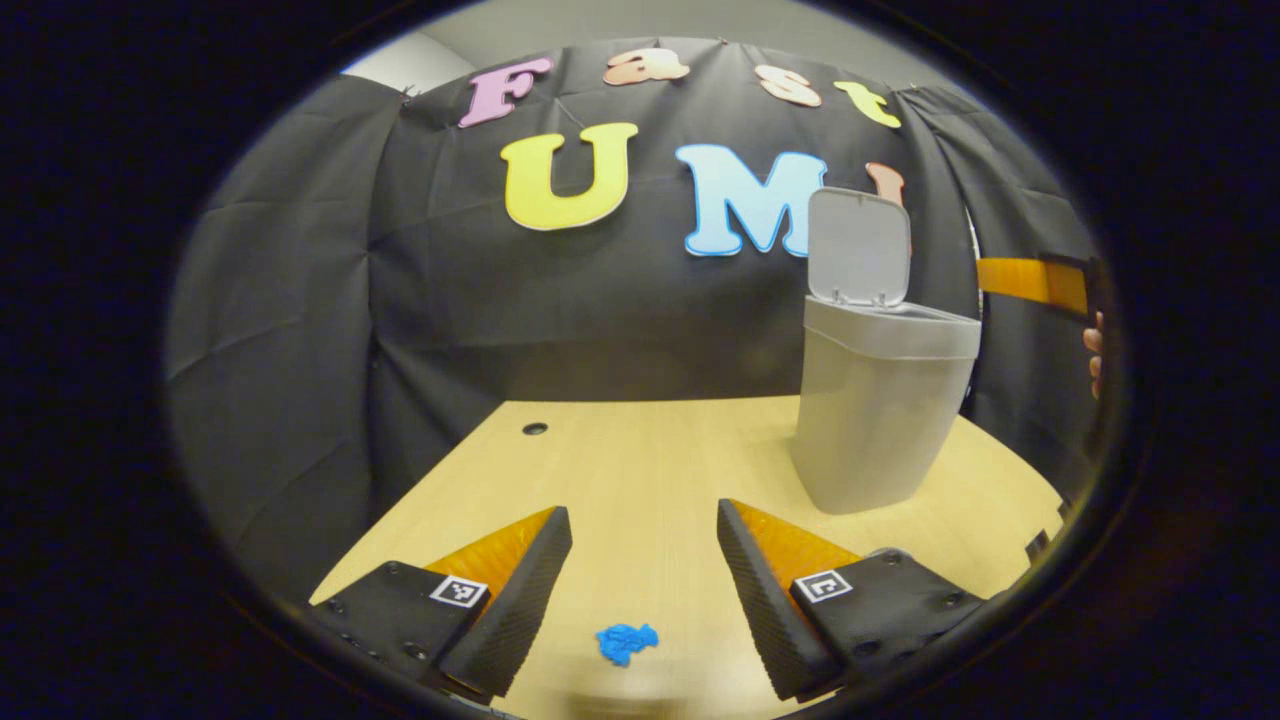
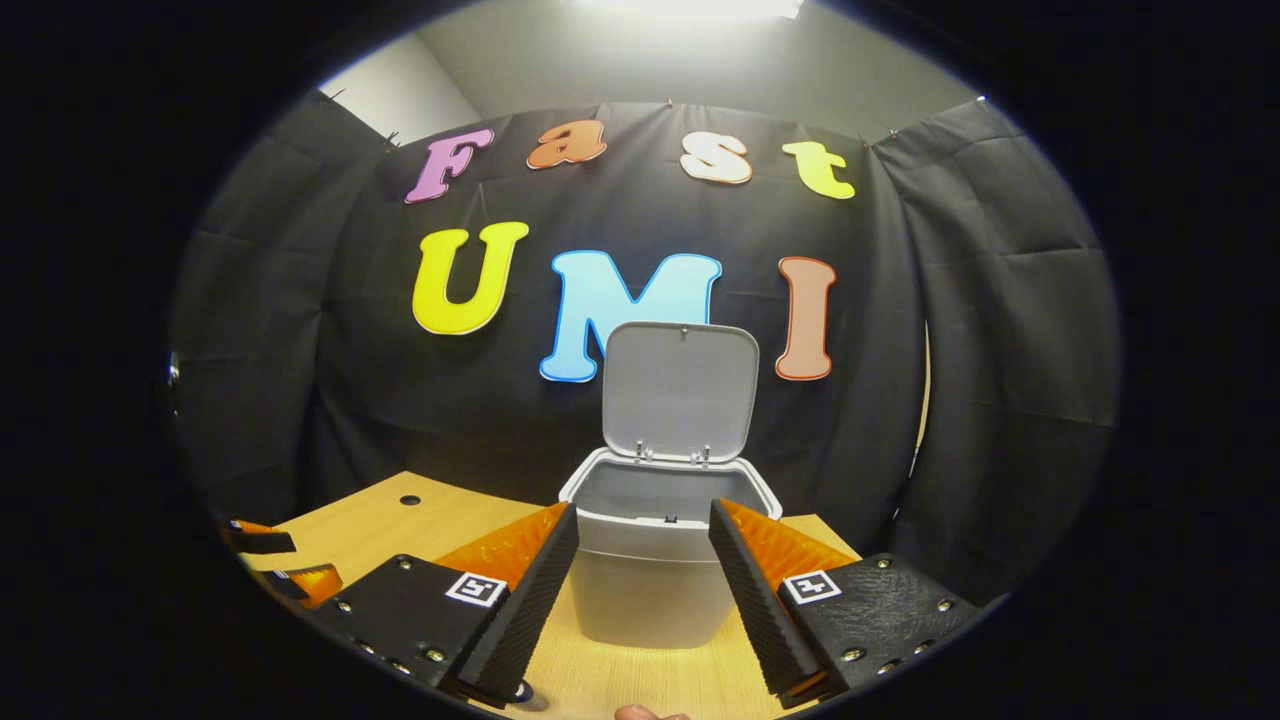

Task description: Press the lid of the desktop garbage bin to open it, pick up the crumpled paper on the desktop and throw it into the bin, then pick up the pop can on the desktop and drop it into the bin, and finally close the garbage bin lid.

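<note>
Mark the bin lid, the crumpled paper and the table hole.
bin lid [image 2: 680, 390], right gripper view, middle of its inner face
crumpled paper [image 1: 626, 641], left gripper view, centre
table hole [image 1: 534, 429], left gripper view, centre

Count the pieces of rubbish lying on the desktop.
1. A blue crumpled paper lies on the desk just ahead of the open left tongs, left of the open-lidded bin. The pop can may be hidden.

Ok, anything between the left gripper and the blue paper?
No. In the left gripper view the paper lies on bare table, just ahead of the open left gripper.
</note>
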